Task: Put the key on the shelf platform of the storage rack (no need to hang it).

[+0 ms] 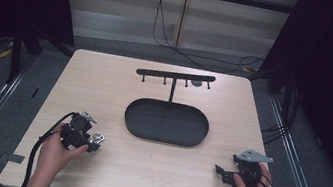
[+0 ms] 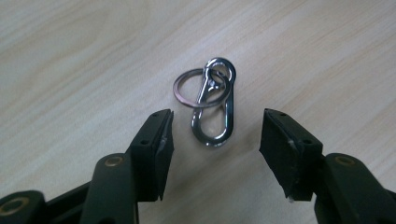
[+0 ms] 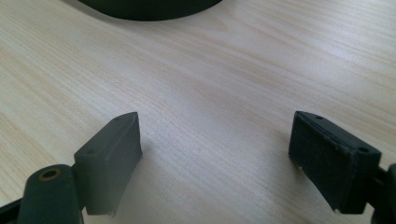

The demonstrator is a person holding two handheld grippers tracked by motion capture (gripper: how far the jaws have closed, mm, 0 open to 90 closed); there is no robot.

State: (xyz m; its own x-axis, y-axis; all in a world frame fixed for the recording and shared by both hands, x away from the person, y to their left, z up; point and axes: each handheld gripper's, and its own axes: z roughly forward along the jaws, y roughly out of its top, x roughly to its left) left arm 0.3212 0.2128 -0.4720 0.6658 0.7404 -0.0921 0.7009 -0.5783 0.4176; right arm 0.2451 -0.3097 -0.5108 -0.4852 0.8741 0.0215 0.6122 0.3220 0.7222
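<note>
- Left tool (image 2: 215, 135): jaws wide, straddling the carabiner clip (image 2: 215, 100) and its key ring (image 2: 187, 88) flat on the counter (image 2: 70, 56), frame centre; apparently positioned for pickup.
- Right tool (image 3: 215, 154): jaws wide, empty, idle near the stand tray (image 3: 149, 9).

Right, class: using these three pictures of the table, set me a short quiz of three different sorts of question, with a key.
1. True or false: the carabiner clip with its key ring is already clamped by the left gripper.
2. Multiple choice: the oval black tray lies (A) at the near left corner, (B) about mid-table, under the hook stand, (C) on the floor.
3. Fill in: the right gripper has its jaws ____ over bare wood.

Key: 1 false, it lies on the table between open jaws; 2 B; 3 open.
</note>
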